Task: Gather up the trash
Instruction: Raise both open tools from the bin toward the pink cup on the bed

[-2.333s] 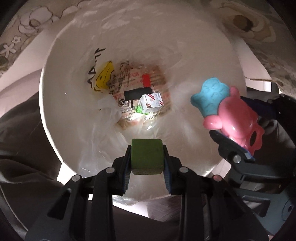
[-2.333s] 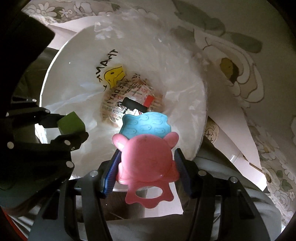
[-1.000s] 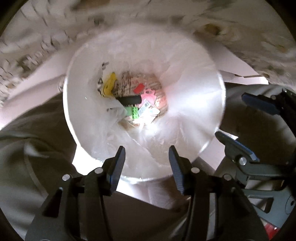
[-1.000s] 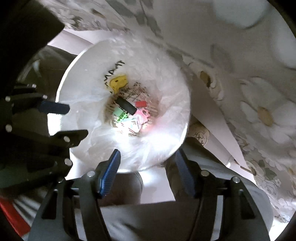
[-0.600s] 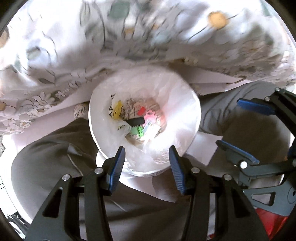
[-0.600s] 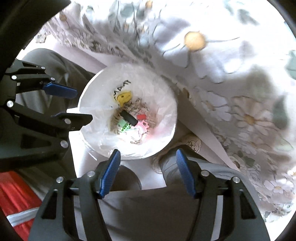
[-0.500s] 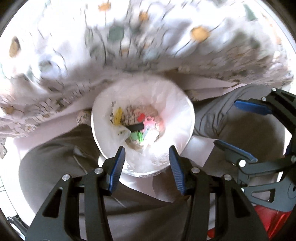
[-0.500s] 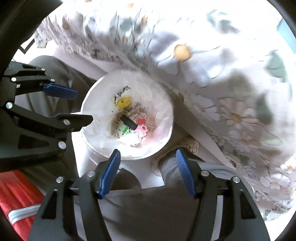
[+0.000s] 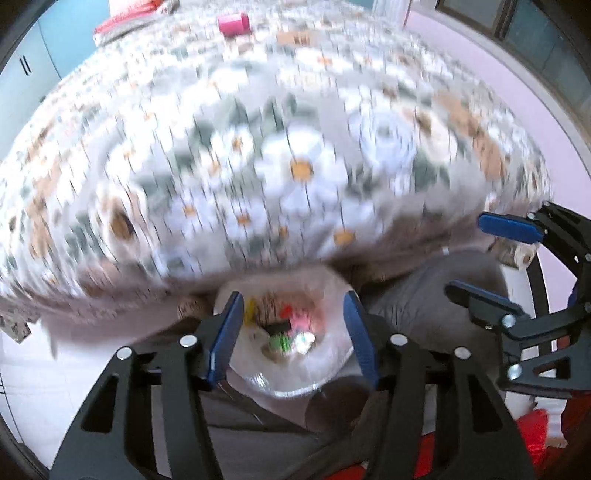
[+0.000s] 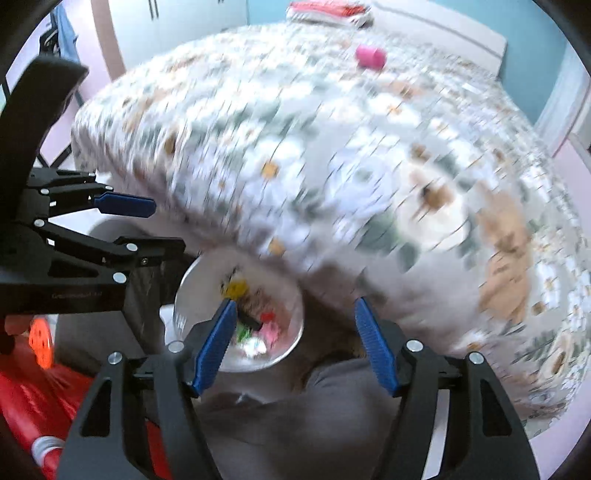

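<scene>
Floral bedspread (image 9: 303, 170) w/ pink roll (image 9: 233, 23), teal wall (image 10: 532, 66) behind.

Round white bag-lined bin (image 9: 295, 380) mouth open from above, scraps at bottom; floral-quilted bed (image 9: 280, 155) edge overhangs far rim. Bed top broad, bare except pink cylinder (image 9: 233, 23) far back.

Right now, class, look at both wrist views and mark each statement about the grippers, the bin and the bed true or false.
1. Both the left gripper and the right gripper are open and hold nothing. True.
2. The white lined trash bin is empty. False: small colourful items lie in it.
3. A pink cylinder lies on the floral bedspread. True.
4. The bedspread is plain blue. False: it is daisy-patterned.
</scene>
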The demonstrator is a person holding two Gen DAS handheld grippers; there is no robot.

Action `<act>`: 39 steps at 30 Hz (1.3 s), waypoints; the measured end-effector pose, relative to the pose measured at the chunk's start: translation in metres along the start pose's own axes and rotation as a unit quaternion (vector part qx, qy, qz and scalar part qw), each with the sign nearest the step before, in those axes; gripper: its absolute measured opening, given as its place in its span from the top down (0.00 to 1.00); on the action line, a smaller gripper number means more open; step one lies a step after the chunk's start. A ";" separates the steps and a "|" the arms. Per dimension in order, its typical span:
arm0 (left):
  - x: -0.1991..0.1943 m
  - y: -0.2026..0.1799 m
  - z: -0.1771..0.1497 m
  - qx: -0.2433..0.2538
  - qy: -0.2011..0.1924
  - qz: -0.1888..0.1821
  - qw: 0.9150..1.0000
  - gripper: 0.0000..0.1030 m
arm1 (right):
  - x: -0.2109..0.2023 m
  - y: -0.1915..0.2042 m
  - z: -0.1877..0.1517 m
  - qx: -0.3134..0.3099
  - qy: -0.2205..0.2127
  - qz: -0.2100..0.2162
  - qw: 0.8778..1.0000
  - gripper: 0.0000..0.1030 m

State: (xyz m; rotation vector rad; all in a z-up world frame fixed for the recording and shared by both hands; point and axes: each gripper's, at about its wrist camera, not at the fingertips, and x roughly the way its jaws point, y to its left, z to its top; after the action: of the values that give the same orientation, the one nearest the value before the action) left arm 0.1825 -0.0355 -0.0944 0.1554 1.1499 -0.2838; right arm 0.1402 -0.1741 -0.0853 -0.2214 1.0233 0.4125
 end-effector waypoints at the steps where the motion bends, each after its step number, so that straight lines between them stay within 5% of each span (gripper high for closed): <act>1: -0.005 0.001 0.006 0.001 -0.004 0.002 1.000 0.45 | -0.007 -0.006 0.006 0.003 -0.012 0.000 1.000 0.33; 11: -0.031 0.017 0.083 -0.008 -0.071 0.018 0.997 0.36 | -0.041 -0.072 0.055 0.059 -0.081 -0.010 0.995 0.28; 17: -0.031 0.028 0.129 -0.011 -0.101 0.041 0.994 0.28 | -0.055 -0.115 0.090 0.104 -0.130 -0.019 0.986 0.16; 39: 0.026 0.090 0.298 -0.027 -0.112 0.024 0.993 0.23 | -0.016 -0.215 0.230 0.182 -0.163 -0.076 0.967 0.11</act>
State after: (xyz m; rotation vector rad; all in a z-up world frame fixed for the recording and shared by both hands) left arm 0.4808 -0.0325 -0.0004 0.1012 0.9285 -0.2213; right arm 0.4053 -0.2867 0.0426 0.0969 0.7340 0.1101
